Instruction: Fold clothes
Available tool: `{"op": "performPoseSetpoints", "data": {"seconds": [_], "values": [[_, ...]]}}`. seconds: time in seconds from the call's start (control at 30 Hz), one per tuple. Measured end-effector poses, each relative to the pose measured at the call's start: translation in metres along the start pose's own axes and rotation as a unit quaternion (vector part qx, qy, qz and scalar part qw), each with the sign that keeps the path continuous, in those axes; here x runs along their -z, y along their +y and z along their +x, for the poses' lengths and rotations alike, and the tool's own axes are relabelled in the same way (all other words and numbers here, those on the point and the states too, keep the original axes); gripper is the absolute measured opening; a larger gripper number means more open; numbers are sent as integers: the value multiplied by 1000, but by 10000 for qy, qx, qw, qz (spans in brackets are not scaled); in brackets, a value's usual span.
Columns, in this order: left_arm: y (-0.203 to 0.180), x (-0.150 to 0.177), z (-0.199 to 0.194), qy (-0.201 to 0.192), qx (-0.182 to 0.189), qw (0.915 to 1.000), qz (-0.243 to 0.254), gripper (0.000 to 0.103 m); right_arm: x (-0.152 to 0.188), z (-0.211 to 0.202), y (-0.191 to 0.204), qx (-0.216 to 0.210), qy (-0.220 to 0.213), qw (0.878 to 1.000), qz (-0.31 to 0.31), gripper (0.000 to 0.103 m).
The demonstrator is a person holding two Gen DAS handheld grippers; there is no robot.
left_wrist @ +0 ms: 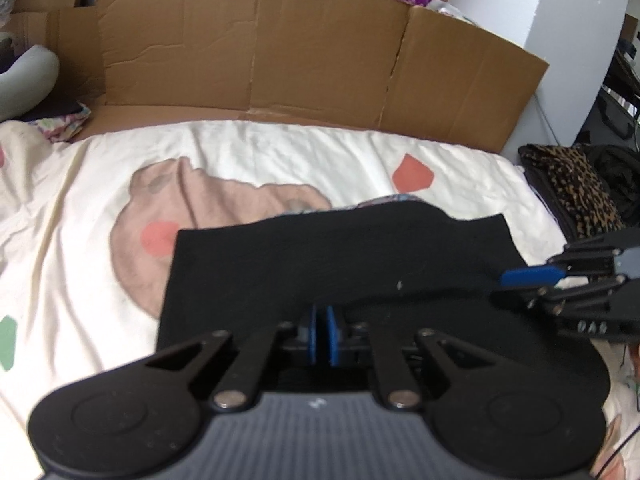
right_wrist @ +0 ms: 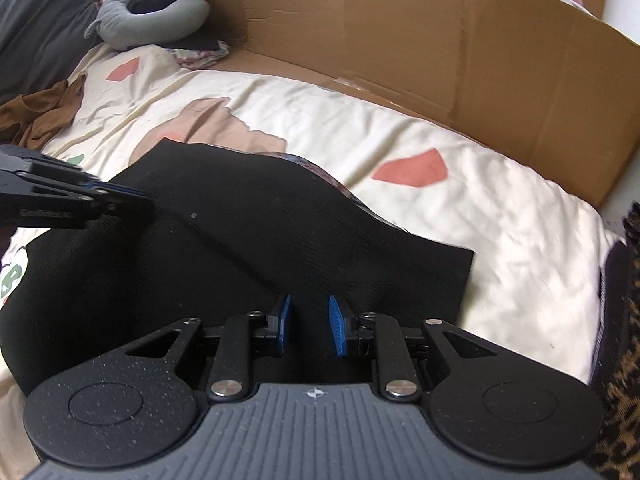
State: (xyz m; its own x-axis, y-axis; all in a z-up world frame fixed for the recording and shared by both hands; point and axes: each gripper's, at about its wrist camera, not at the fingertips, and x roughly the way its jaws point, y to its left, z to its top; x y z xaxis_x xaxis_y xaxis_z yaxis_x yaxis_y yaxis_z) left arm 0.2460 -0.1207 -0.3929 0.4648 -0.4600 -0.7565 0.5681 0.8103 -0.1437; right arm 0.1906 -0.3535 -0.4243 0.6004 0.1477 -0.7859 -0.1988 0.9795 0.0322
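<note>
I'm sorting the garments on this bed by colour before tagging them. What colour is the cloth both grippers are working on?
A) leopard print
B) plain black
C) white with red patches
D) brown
B: the black cloth lies spread on the patterned bedsheet, with the left gripper and right gripper both at its near edge.

Soft daylight, fisheye warp, some blur

Bright, even light; window glare blows out top left of right view. Sheet [right_wrist: 460, 216] reads near white, black cloth [left_wrist: 340, 256] swallows detail, no hard shadows. Cardboard [left_wrist: 280, 52] bows w/ lens curve; corners vignette dark. Right edges smeared, leopard fabric [right_wrist: 624, 380] esp soft.
</note>
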Motion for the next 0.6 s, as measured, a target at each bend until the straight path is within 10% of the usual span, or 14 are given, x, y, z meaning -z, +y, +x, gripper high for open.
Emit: {"op": "performPoseSetpoints", "data": {"seconds": [0.6], "values": [[-8, 25, -36, 64, -93, 9999, -106, 21, 21, -34, -1, -112, 24, 9992, 375, 30]]}}
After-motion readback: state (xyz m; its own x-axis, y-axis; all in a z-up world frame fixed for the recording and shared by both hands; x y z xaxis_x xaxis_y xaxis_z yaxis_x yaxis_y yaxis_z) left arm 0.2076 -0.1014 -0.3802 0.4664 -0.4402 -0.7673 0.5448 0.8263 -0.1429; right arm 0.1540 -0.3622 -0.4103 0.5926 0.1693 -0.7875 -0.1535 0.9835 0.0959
